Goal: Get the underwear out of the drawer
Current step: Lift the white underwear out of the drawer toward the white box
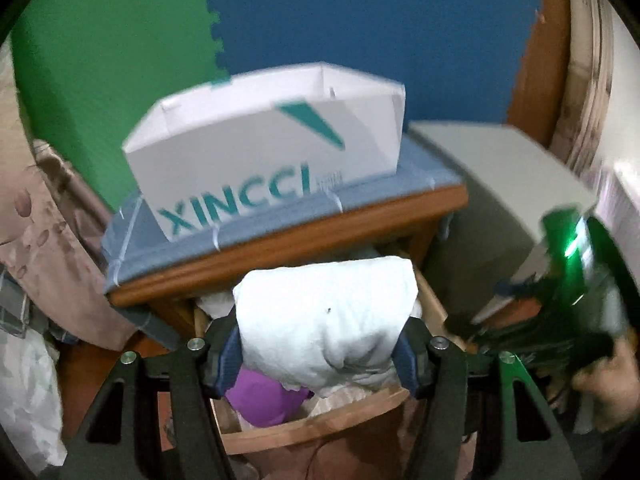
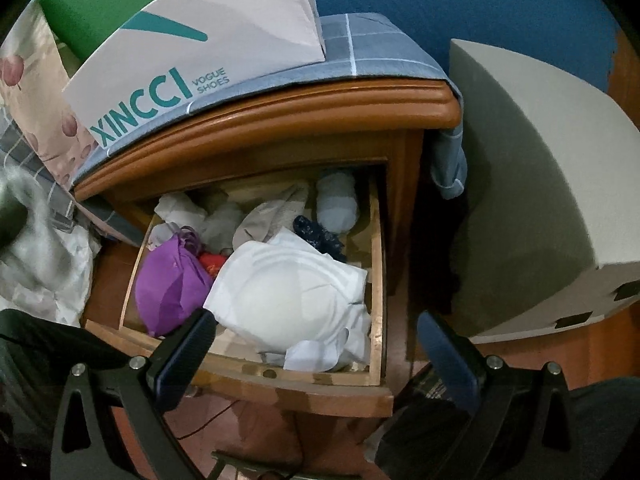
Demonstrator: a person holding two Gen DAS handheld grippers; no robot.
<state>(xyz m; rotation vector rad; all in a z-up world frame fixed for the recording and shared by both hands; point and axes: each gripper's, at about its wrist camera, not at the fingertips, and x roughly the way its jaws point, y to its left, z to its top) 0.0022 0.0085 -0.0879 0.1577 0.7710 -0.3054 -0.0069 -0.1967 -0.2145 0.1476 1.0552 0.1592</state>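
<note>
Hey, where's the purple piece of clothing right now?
The purple garment lies in the open drawer, at its left front corner in the right wrist view, beside the white garment and a small red item.

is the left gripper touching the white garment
Touching. The left wrist view shows the left gripper with both blue pads pressed into the sides of the white garment, which bulges between them above the open drawer.
</note>
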